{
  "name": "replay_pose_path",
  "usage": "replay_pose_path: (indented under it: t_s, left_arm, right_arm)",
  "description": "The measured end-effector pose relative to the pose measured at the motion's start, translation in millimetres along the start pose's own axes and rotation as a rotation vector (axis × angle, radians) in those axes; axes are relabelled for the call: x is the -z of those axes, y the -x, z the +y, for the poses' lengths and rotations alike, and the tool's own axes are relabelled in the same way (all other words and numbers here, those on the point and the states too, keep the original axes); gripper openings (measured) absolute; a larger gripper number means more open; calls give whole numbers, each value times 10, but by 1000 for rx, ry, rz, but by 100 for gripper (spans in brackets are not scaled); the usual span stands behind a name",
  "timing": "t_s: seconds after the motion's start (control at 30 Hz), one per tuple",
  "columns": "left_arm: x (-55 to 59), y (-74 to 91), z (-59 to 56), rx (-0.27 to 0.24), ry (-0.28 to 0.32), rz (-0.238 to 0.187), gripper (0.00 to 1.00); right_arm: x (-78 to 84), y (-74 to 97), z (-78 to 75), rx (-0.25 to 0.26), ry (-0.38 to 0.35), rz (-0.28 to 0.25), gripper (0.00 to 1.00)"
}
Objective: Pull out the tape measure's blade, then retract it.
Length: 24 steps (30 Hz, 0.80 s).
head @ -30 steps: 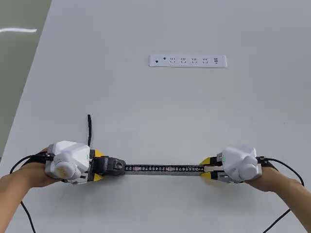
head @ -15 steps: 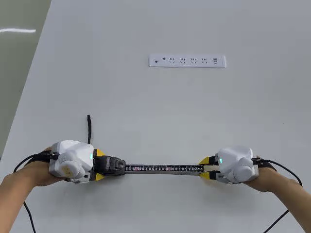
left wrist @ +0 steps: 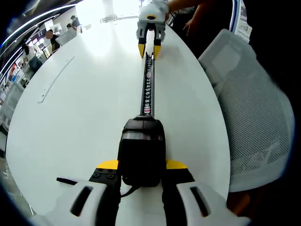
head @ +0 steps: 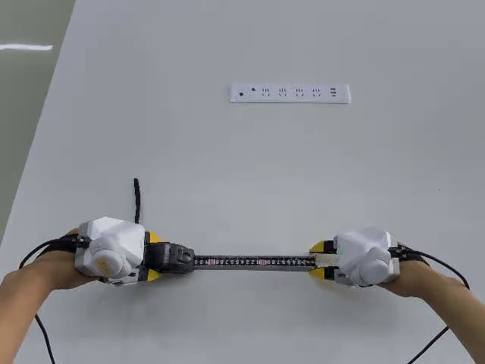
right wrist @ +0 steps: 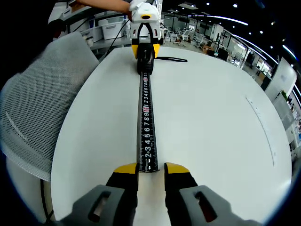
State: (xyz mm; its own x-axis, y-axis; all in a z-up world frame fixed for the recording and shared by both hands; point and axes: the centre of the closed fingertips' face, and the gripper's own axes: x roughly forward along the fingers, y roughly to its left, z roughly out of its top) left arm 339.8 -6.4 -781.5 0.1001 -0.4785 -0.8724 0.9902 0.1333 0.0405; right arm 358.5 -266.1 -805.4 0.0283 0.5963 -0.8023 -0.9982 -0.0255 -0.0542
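Observation:
The black tape measure case (head: 174, 258) lies on the white table, and my left gripper (head: 153, 258) is shut on it from the left. Its dark numbered blade (head: 254, 262) runs out to the right, just above the tabletop. My right gripper (head: 317, 259) is shut on the blade's end. In the left gripper view the case (left wrist: 142, 150) sits between my left gripper's (left wrist: 142, 165) yellow tips, with the blade (left wrist: 148, 80) stretching away to the right gripper (left wrist: 150, 47). In the right gripper view the blade (right wrist: 146, 117) leads from my right gripper (right wrist: 150, 168) to the case (right wrist: 145, 59).
A white power strip (head: 290, 93) lies at the back of the table. The case's black wrist strap (head: 137, 199) trails away from the left gripper. The table's left edge (head: 34, 152) drops to the floor. A white mesh chair back (left wrist: 244, 94) stands on the near side.
My right gripper has edged slightly left toward the case, so the drawn-out blade looks a little shorter. The left gripper and case have stayed put.

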Motion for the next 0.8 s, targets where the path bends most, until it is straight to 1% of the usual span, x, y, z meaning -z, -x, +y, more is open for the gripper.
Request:
replay_pose_path:
  t_s: [0.13, 0.37, 0.57, 0.67, 0.8]
  left_arm:
    - [5, -2, -2, 1, -7, 1, 30]
    - [4, 1, 6, -3, -14, -1, 30]
    - [1, 19, 18, -6, 2, -15, 30]
    - [-24, 48, 41, -20, 15, -29, 33]
    - [-4, 75, 59, -31, 25, -37, 34]
  right_arm:
    - [-32, -19, 3, -6, 7, -4, 21]
    - [-2, -16, -9, -3, -4, -3, 22]
    - [12, -5, 2, -1, -13, 3, 25]
    - [20, 5, 15, 1, -21, 7, 27]
    - [37, 26, 25, 10, -29, 14, 29]
